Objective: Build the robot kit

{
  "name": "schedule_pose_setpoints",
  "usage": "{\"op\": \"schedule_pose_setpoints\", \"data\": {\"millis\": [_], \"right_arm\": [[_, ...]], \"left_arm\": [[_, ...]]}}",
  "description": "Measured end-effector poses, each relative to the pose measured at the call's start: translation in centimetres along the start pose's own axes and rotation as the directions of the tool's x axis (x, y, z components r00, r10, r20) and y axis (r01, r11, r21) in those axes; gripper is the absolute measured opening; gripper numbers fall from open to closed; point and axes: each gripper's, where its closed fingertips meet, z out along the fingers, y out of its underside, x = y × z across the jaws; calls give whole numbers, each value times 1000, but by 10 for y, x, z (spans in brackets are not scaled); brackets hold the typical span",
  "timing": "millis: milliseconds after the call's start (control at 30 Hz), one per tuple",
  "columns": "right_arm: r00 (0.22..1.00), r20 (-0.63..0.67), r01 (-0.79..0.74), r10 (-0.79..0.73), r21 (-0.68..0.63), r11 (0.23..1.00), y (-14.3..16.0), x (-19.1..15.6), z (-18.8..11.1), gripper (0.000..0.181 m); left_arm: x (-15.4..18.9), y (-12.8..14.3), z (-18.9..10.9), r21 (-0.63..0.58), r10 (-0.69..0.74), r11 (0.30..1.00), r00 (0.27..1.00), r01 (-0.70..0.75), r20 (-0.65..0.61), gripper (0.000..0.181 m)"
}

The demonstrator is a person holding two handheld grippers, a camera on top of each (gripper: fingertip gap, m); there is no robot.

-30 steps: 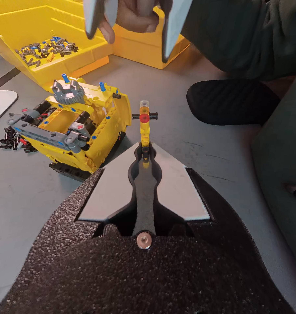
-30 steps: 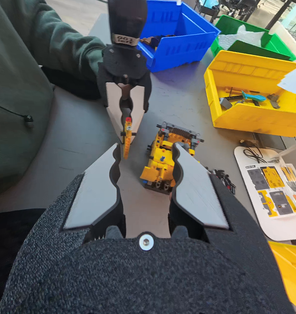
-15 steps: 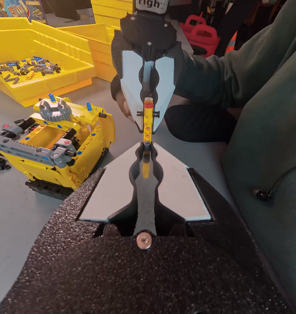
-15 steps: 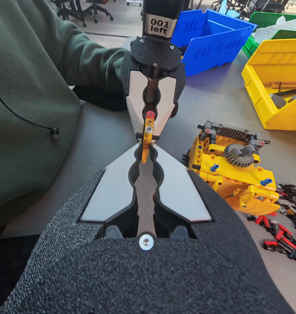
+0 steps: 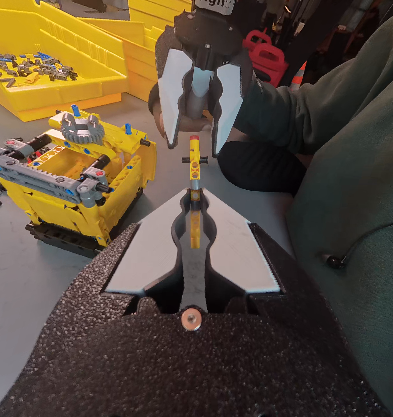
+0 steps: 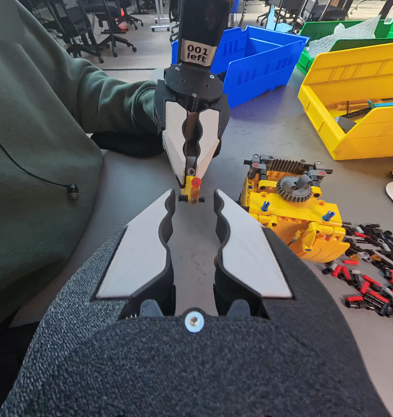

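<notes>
My left gripper (image 5: 195,192) is shut on a thin yellow beam (image 5: 195,167) and holds it above the grey table. The beam carries a red cap at its far end and a black cross pin. My right gripper (image 6: 193,193) is open and empty, its fingertips either side of the beam's (image 6: 189,191) capped end without touching it. In the left wrist view the right gripper (image 5: 193,149) faces me, jaws apart around the red cap. In the right wrist view the left gripper (image 6: 190,178) faces me. A yellow brick-built vehicle (image 5: 78,180) (image 6: 290,209) with a grey gear stands beside them.
Yellow bins (image 5: 62,90) with small parts stand behind the vehicle. A pile of black and red pins (image 6: 371,270) lies right of it. A blue bin (image 6: 258,63) and a yellow bin (image 6: 360,126) stand farther back. A person's green sleeve (image 5: 326,108) lies close on the right. Only a small space, under 4 cm, lies between the two pairs of fingers.
The right gripper came in from above, closed around the beam's capped end half a second ago, and has now opened again. The left gripper still holds the beam.
</notes>
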Motion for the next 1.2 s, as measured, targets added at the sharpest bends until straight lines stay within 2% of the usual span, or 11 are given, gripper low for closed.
{"op": "schedule_pose_setpoints", "data": {"millis": [67,100,200,367,533,667,867,1067,1200], "right_arm": [[1000,-13,2,-2,-16,1000,3,0,5,26],[1000,-16,14,-15,-37,999,7,0,8,11],[1000,17,-9,10,-26,1000,10,-2,9,9],[993,62,-102,98,64,993,4,1,4,7],[990,81,-133,118,215,968,-13,0,-11,7],[989,55,-147,137,276,950,-18,5,-18,7],[985,48,-171,164,241,955,-9,9,-14,7],[991,-28,-126,133,170,977,3,16,-9,8],[989,-77,-112,124,145,983,9,22,-7,11]], "left_arm": [[1,2,2,-9,-5,1000,1000,5,-6,7],[0,3,3,-13,-10,1000,1000,10,0,7],[-2,2,1,-5,-17,1000,1000,17,4,7],[-4,-12,-7,88,-19,996,1000,18,11,8],[-7,-17,-16,131,-15,991,1000,13,16,30],[-7,-23,-19,171,-25,985,1000,24,8,12],[-10,-28,-22,191,-38,981,999,34,18,8],[-20,-16,-19,121,-18,993,996,7,84,10],[-19,-12,-19,99,7,995,997,-15,82,7]]}}
